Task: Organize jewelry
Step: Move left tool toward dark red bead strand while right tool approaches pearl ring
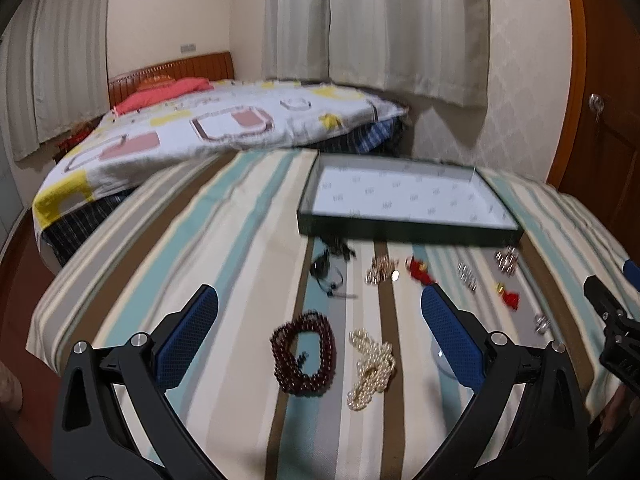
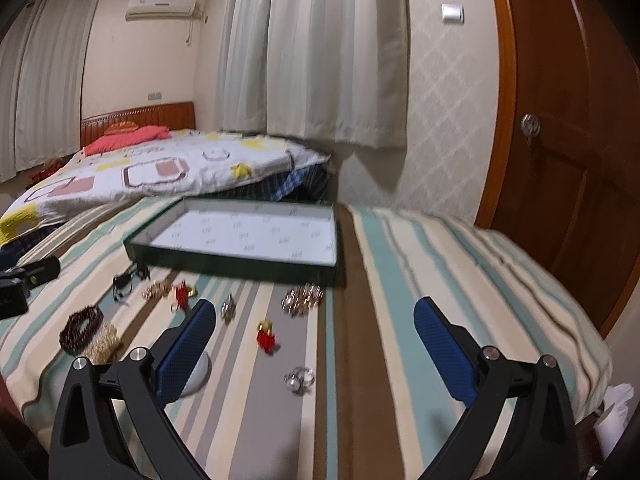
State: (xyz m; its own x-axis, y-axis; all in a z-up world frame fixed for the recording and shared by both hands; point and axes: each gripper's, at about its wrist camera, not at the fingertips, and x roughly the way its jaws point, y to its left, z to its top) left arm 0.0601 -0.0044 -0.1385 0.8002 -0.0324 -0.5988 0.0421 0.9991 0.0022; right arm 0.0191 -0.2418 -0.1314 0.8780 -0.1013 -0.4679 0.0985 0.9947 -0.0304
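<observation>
Jewelry lies scattered on a striped cloth in front of a dark, white-lined tray (image 1: 408, 232) (image 2: 240, 266). My left gripper (image 1: 320, 300) is open above a dark red bead bracelet (image 1: 304, 352) (image 2: 82, 330) and a pearl strand (image 1: 370, 368) (image 2: 103, 342). Farther off lie a black cord piece (image 1: 326, 270), gold rings (image 1: 380, 270) (image 2: 158, 290) and red tassel earrings (image 1: 418, 270). My right gripper (image 2: 314, 314) is open above a red tassel earring (image 2: 267, 338), a silver ring (image 2: 299, 378) and a cluster of rose-gold rings (image 2: 302, 300). Nothing is held.
The striped table (image 1: 192, 240) (image 2: 440, 264) drops off at its left, right and near edges. A bed (image 1: 200, 128) (image 2: 160, 168) stands behind it, with curtains (image 1: 376, 24) and a wooden door (image 2: 568, 120) at the right. The right gripper's body (image 1: 612, 320) shows at the left view's edge.
</observation>
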